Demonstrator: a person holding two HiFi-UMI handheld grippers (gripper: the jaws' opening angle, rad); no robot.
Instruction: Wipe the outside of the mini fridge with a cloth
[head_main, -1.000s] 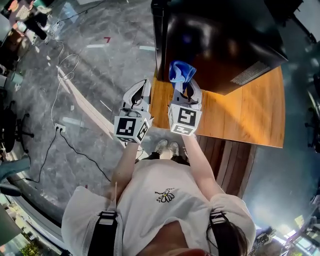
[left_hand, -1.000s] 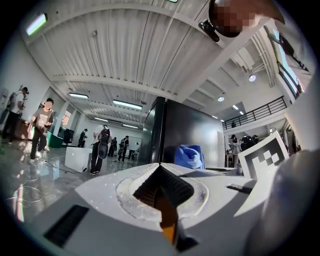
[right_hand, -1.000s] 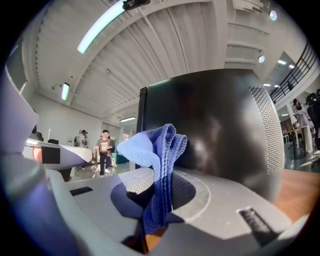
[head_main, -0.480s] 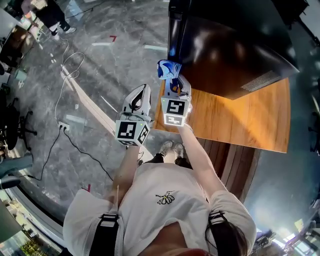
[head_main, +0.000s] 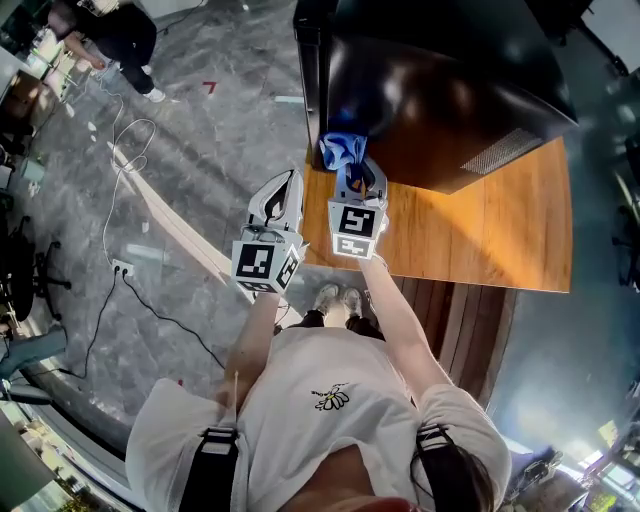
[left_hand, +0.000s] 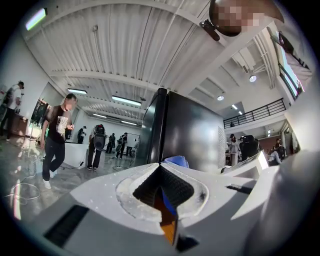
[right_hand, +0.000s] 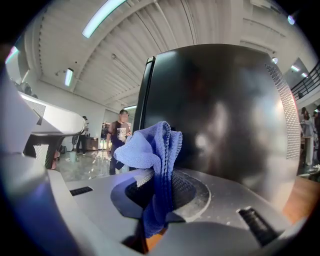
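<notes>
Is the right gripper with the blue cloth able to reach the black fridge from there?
Probably yes. The right gripper holds the blue cloth right up by the mini fridge, and nothing stands between them. Whether the cloth already touches it, I cannot tell.

Both arms forward, grippers side by side: left gripper (head_main: 282, 190) jaws together, right gripper (head_main: 354, 176) jaws clamped.

The black mini fridge (head_main: 430, 90) blocks the way ahead; bare wooden counter (head_main: 480, 230) lies open before it, floor (head_main: 200, 150) free at left.
</notes>
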